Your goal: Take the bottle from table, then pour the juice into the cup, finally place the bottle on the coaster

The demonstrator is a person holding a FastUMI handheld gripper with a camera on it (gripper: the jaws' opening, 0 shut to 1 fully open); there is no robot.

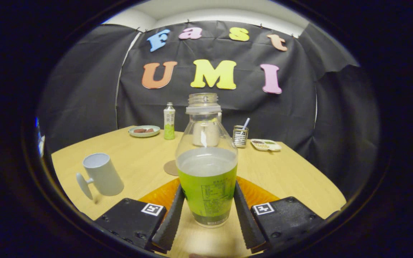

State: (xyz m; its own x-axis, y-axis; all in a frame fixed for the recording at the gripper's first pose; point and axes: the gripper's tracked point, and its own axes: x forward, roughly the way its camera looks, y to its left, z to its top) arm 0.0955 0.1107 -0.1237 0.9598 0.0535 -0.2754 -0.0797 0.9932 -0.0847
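A clear, uncapped bottle (207, 168) with a green label stands upright between my fingers, partly filled with pale liquid. My gripper (207, 211) is shut on the bottle: the left finger (172, 216) and the right finger (244, 215) press on the label's two sides. A white cup (102, 175) with a handle sits on the wooden table (292, 172), to the left of the fingers and a little beyond them. A round brown coaster (171, 167) lies just behind the bottle on its left, half hidden by it.
An orange round mat (160, 195) lies under and behind the bottle. At the table's far side stand a small green-labelled bottle (169, 122), a plate with brown food (144, 131), a tin with a straw (240, 136) and a small tray (266, 144).
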